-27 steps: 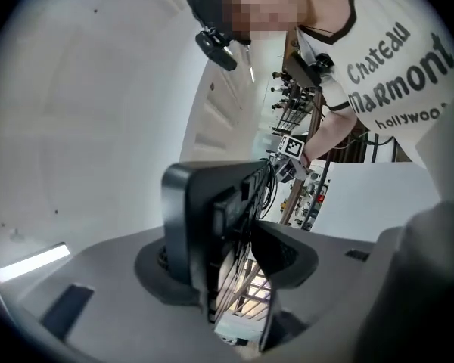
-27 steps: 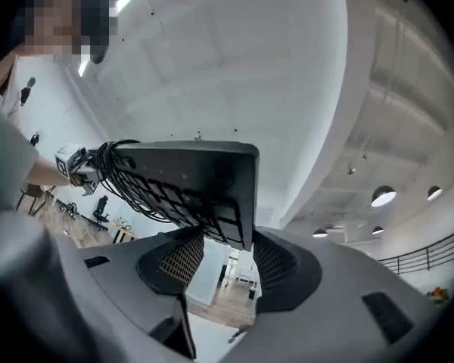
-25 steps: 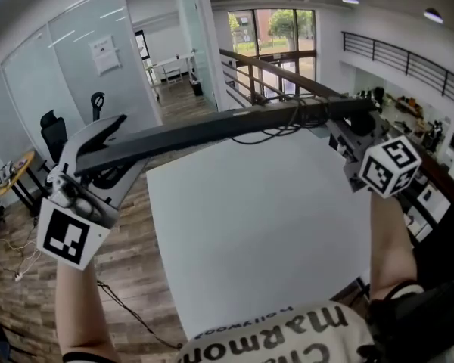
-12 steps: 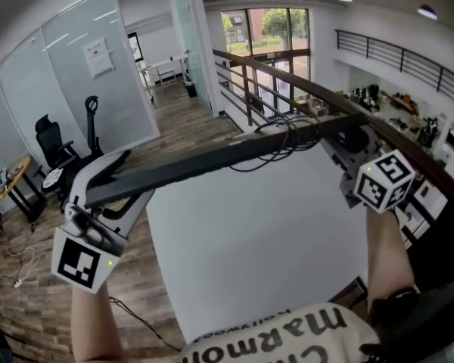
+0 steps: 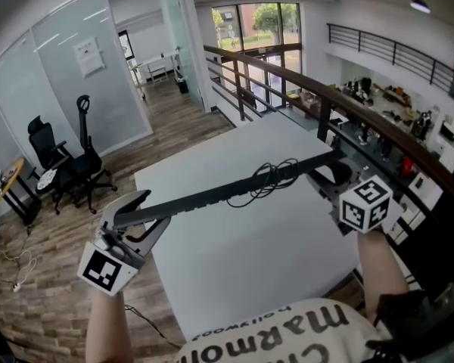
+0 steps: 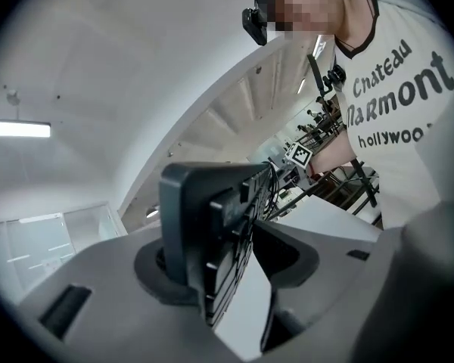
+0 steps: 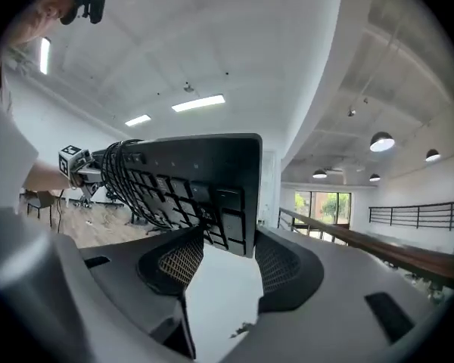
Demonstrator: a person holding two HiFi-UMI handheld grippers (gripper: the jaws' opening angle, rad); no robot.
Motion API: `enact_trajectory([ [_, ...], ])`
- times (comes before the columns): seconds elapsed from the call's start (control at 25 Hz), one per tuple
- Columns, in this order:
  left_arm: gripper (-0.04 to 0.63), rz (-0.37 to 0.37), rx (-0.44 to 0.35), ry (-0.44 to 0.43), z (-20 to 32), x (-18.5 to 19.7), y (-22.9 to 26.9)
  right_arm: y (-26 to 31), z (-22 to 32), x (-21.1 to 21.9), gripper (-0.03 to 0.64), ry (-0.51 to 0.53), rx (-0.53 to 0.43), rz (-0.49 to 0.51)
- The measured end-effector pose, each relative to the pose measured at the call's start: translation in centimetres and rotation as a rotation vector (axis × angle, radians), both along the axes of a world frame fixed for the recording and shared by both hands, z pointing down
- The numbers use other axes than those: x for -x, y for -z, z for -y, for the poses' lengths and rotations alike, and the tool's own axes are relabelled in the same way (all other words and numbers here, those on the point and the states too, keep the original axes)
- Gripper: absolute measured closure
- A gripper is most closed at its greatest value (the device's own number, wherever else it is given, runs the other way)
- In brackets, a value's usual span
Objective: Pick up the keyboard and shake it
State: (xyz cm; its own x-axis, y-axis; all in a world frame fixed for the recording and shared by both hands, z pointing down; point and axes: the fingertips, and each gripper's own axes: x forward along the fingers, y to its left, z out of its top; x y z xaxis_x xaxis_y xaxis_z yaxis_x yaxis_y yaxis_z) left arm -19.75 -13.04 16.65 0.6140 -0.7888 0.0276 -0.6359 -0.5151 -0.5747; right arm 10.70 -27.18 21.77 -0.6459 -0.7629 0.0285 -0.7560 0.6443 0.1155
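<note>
A long black keyboard (image 5: 212,195) hangs edge-on above the white table (image 5: 250,263), its cable (image 5: 272,174) looped round it near the right end. My left gripper (image 5: 132,219) is shut on the keyboard's left end, and its jaws have just been opening slightly with that end still between them. My right gripper (image 5: 327,178) is shut on the right end. In the left gripper view the keyboard's end (image 6: 204,225) stands between the jaws of the left gripper (image 6: 227,259). In the right gripper view the keys (image 7: 197,184) face the camera, clamped by the right gripper (image 7: 219,252).
A wooden railing (image 5: 287,70) runs behind the table and along its right side. Office chairs (image 5: 57,153) stand on the wood floor (image 5: 53,278) to the left. The table's left edge lies just right of my left gripper.
Both grippers have come down with the keyboard, which now hangs lower and closer to the table. The left end has rolled somewhat.
</note>
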Motion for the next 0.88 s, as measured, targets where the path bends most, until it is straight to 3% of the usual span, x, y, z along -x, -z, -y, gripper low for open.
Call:
enact_trajectory([
  [0.16, 0.377, -0.01, 0.045, -0.004, -0.3, -0.2, -0.6, -1.7, -0.6, -0.2, 0.394, -0.021, 0.094, -0.003],
  [0.52, 0.373, -0.024, 0.106, -0.028, -3.2, -0.5, -3.8, -5.3, -4.8, -1.0, 0.394, -0.057, 0.143, -0.003],
  [0.88, 0.373, -0.037, 0.189, -0.064, -6.9, 0.3, -9.9, -12.5, -9.9, -0.4, 0.394, -0.094, 0.261, -0.018],
])
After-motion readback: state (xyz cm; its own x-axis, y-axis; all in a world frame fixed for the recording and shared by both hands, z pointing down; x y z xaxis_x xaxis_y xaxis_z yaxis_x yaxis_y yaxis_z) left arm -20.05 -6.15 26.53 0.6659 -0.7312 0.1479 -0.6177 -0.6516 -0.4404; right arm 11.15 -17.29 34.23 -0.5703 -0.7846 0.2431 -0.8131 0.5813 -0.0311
